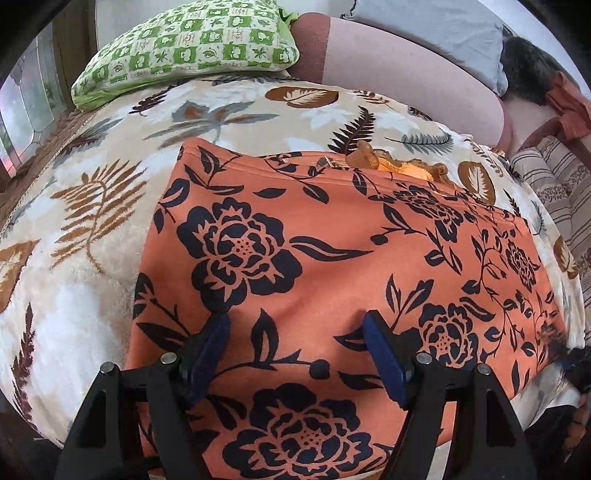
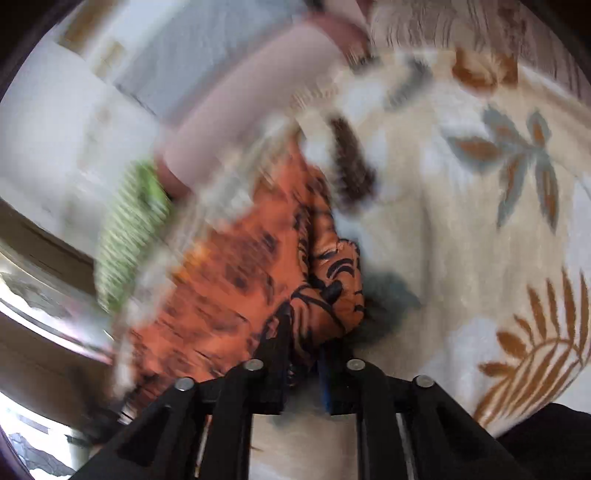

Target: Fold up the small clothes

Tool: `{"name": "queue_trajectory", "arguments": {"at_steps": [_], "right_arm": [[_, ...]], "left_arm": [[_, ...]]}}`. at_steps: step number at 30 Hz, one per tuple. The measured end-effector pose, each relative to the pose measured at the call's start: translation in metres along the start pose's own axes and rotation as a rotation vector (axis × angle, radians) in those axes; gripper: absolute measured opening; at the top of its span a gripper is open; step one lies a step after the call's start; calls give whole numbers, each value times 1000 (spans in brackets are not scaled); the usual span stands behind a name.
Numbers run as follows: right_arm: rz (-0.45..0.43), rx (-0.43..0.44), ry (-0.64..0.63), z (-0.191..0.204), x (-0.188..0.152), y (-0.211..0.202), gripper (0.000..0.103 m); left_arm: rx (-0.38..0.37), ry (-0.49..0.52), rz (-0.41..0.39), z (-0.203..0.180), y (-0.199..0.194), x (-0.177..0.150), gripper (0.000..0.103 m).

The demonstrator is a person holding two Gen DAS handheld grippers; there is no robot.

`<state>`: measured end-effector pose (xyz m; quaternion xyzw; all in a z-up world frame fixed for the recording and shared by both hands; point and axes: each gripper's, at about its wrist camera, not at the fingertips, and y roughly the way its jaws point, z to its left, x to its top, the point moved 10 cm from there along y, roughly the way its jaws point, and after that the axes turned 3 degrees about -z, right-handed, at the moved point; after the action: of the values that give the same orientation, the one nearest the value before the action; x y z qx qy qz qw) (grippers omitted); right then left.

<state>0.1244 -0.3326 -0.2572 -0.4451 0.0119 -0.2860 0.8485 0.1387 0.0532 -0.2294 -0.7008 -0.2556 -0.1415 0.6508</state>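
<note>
A: Blanket first: cream plush with brown and grey leaves, covering the bed. What lies on it?

B: An orange garment printed with black flowers, spread flat across the middle. A ruffled orange trim peeks out at its far edge. Behind it sit a green checked pillow, a pink bolster and a grey pillow.

A: And the left gripper?

B: It hangs over the near half of the garment, jaws spread wide. The blue pads stand apart with flat cloth showing between them; they pinch nothing.

A: The right gripper?

B: Its view is badly blurred, but the fingers are drawn close together with a bunched fold of the same orange cloth caught between them. The fold rises out of the jaws and puckers just beyond the tips, at the garment's edge, where the blanket begins beside it.

A: Can you tell which corner that is?

B: Not from this blur.
</note>
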Motion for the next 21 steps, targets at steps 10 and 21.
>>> {"name": "queue_trajectory", "arguments": {"at_steps": [10, 21], "right_arm": [[-97, 300, 36, 12, 107, -21, 85], [143, 168, -118, 40, 143, 100, 15]], "left_arm": [[-19, -32, -30, 11, -8, 10, 75], [-14, 9, -46, 12, 6, 5, 82]]}}
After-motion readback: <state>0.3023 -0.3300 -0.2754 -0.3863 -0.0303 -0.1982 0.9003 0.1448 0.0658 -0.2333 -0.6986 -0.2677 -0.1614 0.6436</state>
